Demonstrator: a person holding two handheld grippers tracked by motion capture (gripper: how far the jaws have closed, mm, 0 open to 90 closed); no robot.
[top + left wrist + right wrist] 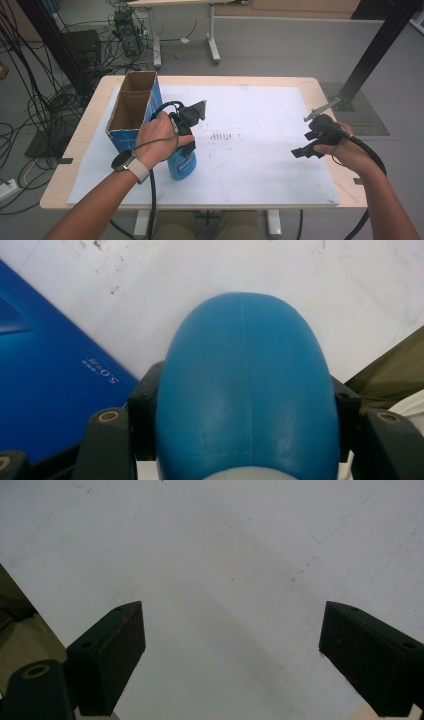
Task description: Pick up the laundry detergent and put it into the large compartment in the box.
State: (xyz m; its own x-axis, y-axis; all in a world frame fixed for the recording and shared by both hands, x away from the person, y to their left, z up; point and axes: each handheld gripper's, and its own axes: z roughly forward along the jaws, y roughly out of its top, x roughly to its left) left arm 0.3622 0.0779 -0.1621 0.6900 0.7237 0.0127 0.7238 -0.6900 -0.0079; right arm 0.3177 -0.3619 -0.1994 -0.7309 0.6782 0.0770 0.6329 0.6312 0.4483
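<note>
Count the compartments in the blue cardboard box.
2: the open-topped blue cardboard box has a far compartment and a near compartment, both apparently empty, though their floors are partly hidden.

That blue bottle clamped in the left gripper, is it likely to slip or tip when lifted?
The blue bottle looks smooth, glossy and rounded, so it may slide a little in the left gripper. Both pads press its sides squarely, so it probably holds. Standing upright on the white board, it seems taller than wide, so a nudge could topple it.
</note>
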